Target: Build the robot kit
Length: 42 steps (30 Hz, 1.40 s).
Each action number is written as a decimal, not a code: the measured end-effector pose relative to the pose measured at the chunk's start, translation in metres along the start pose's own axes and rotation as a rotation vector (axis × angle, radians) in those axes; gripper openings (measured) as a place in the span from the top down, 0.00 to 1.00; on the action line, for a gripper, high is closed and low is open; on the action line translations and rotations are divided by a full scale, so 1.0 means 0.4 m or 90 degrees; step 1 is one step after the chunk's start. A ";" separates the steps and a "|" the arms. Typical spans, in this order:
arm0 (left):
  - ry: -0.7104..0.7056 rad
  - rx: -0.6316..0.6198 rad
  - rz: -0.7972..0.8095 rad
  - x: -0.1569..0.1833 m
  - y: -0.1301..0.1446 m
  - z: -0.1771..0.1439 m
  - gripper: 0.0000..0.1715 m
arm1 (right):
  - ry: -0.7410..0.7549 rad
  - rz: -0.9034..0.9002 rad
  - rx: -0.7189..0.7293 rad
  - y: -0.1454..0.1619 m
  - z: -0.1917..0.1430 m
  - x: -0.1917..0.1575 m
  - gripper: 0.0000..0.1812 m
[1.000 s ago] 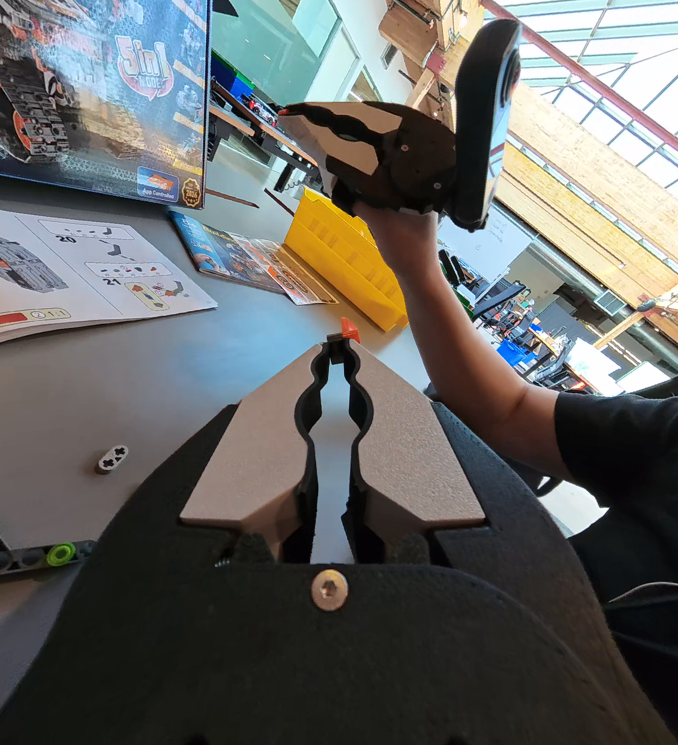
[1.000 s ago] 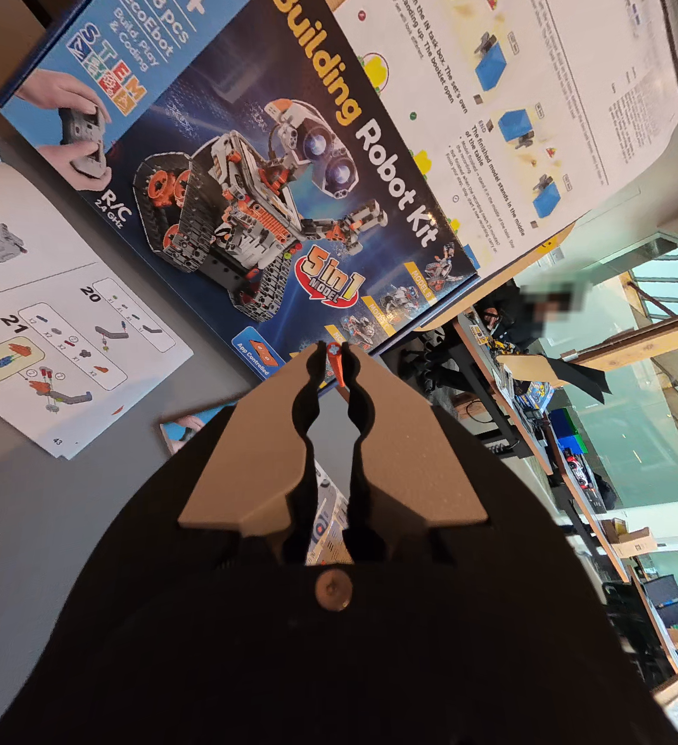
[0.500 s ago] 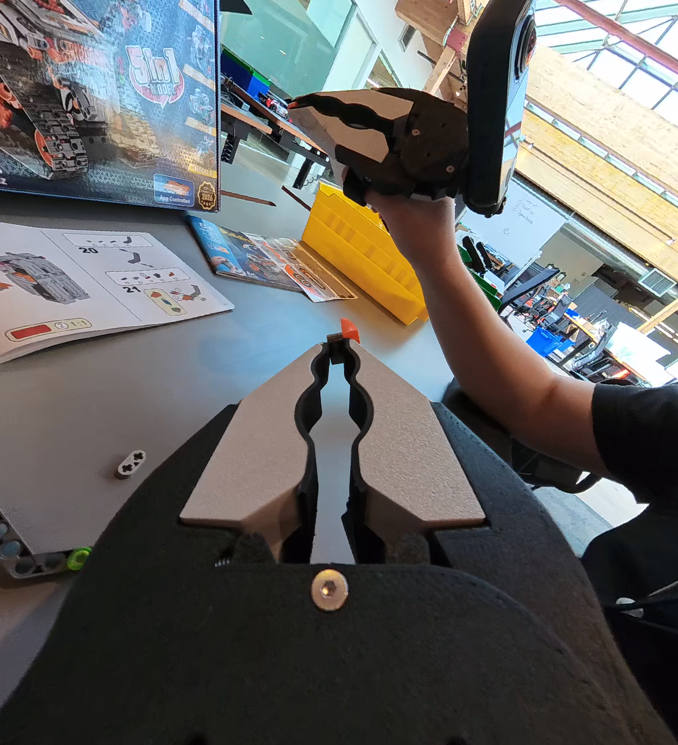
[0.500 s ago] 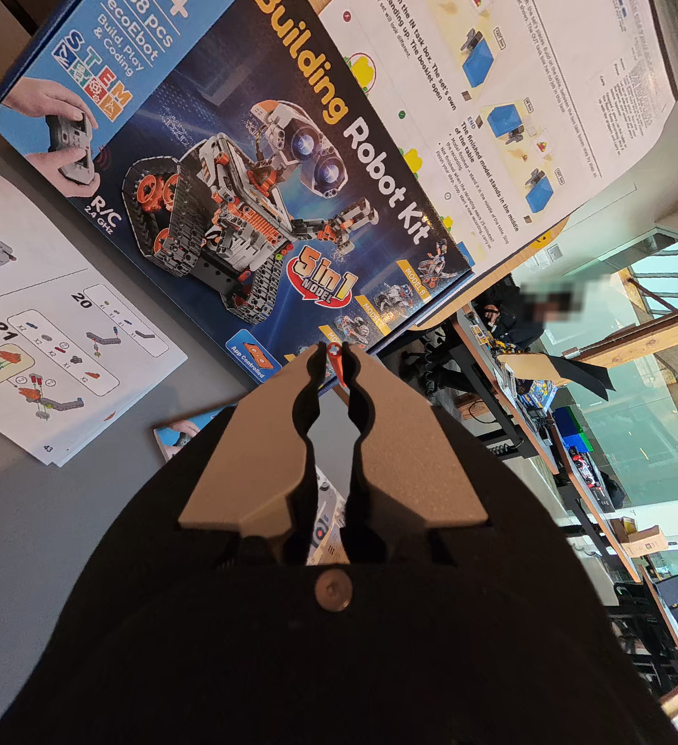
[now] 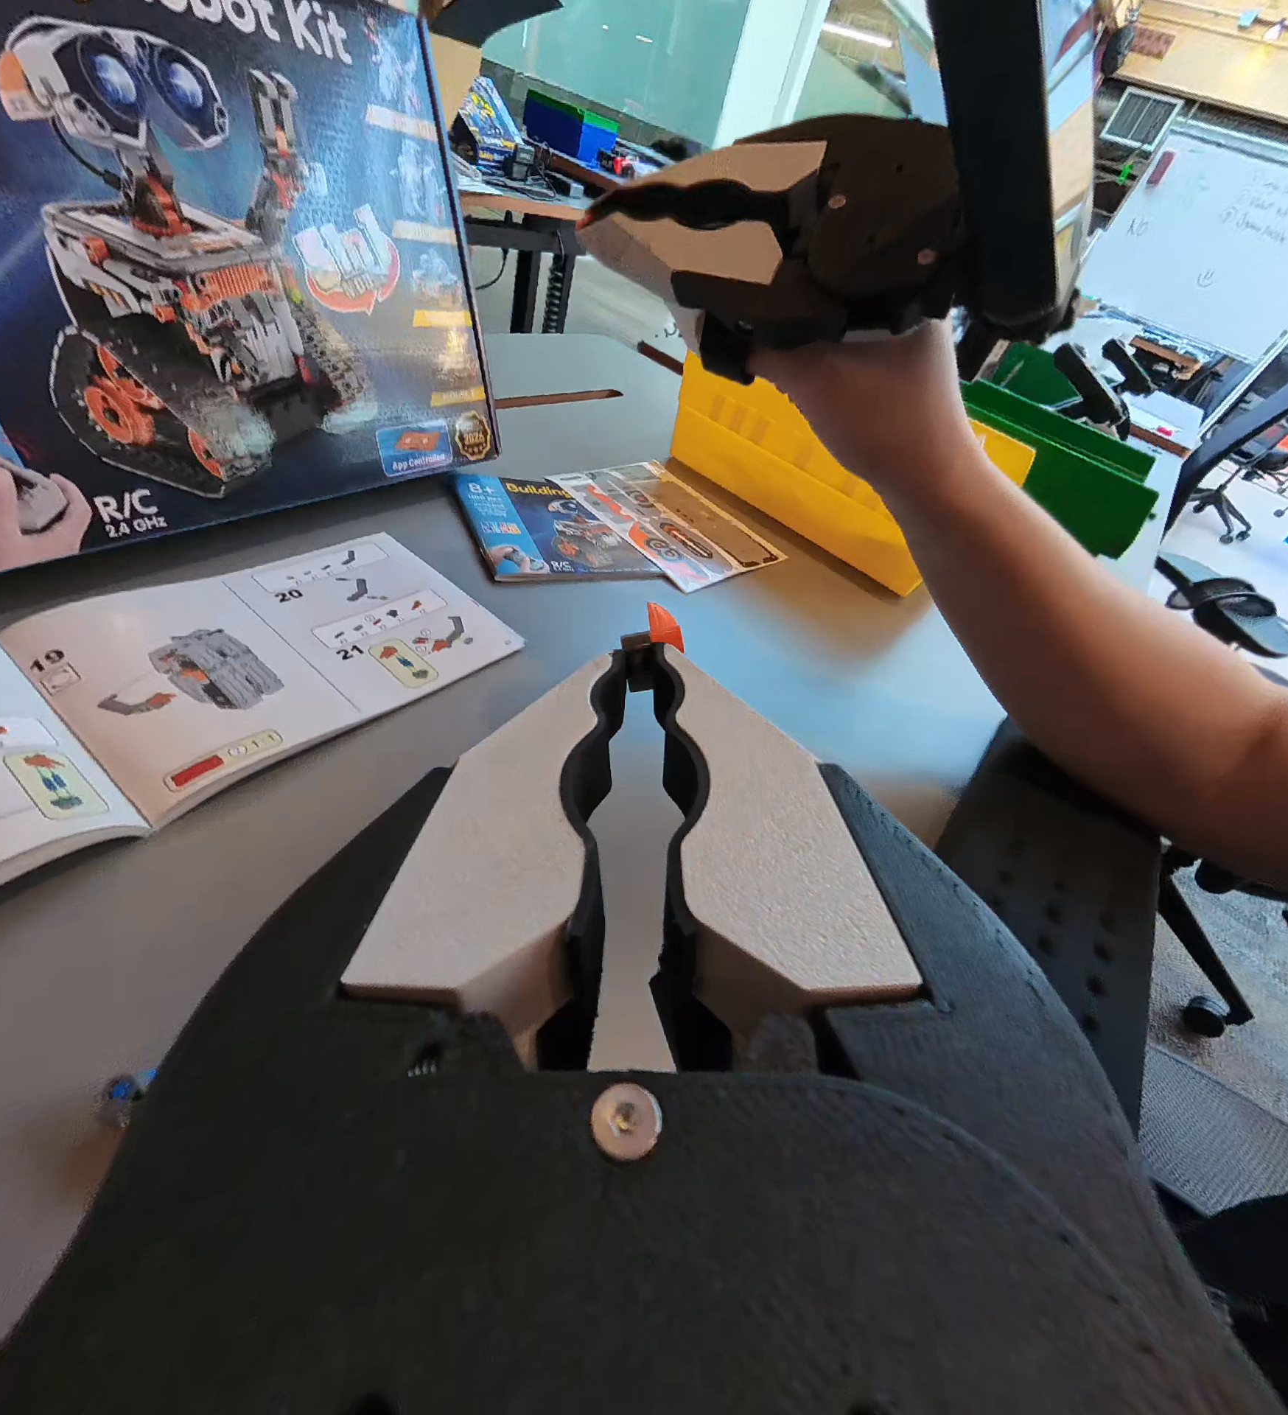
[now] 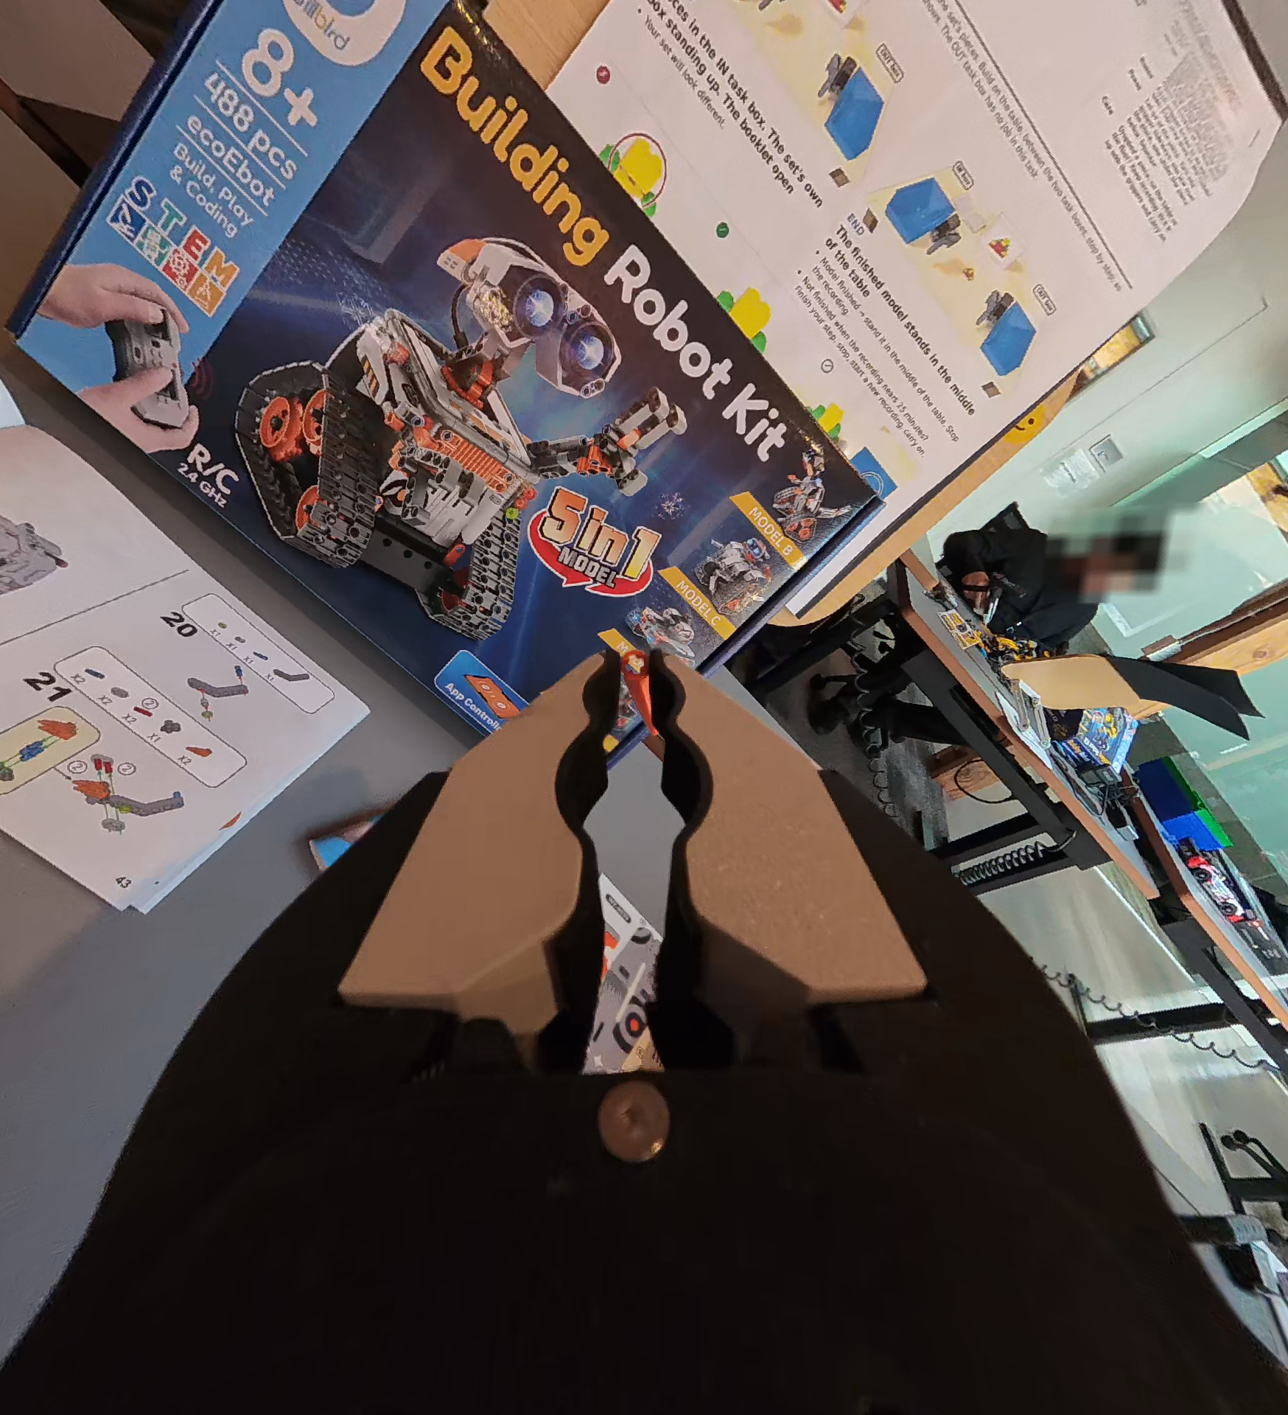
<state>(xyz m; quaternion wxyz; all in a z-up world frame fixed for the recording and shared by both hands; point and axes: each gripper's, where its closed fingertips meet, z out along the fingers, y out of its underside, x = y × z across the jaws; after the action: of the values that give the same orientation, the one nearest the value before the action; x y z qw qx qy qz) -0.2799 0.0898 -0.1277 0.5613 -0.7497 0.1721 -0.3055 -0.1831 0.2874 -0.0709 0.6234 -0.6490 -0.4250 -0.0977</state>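
My left gripper (image 5: pixel 645 660) is shut on a small grey-and-orange building piece (image 5: pixel 656 629) at its tips, held above the grey table (image 5: pixel 779 689). My right gripper (image 6: pixel 637 668) is shut on a thin orange piece (image 6: pixel 647 693), held high in the air. The right gripper also shows in the left wrist view (image 5: pixel 587 222), raised above the table in a person's hand, tips pointing left. An open instruction booklet (image 5: pixel 189 704) lies on the table left of the left gripper; it shows in the right wrist view (image 6: pixel 90 689) too.
A large kit box (image 5: pixel 204 268) stands at the back left, also in the right wrist view (image 6: pixel 434 344). A small booklet and sticker sheet (image 5: pixel 610 528) lie beside a yellow bin (image 5: pixel 779 475) and a green bin (image 5: pixel 1070 475). A person's forearm (image 5: pixel 1085 651) crosses the right side. The gap from one gripper's tips to the other's is roughly 25 cm.
The left wrist view has swung left and tilted down, showing more of the box and booklet. The right gripper sits lower in it. Both grippers stay shut on their pieces.
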 end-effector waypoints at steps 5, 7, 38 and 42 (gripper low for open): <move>-0.055 0.012 0.040 -0.022 -0.101 0.020 0.97 | -0.007 0.015 0.006 -0.001 -0.001 0.003 0.96; -0.119 0.017 0.105 -0.043 -0.163 0.022 0.97 | -0.020 0.019 0.002 0.008 0.005 -0.001 0.96; -0.679 0.037 0.540 -0.077 -0.553 -0.115 0.97 | -0.074 -0.004 -0.030 0.066 0.057 -0.064 0.96; -0.625 0.047 0.507 -0.073 -0.533 -0.099 0.97 | -0.083 0.009 -0.006 0.052 0.054 -0.068 0.96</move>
<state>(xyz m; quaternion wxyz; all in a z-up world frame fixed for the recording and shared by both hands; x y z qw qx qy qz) -0.3458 0.1445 0.0735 0.6708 -0.6613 0.1500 0.3004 -0.1947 0.2979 -0.1081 0.5923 -0.6598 -0.4594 -0.0526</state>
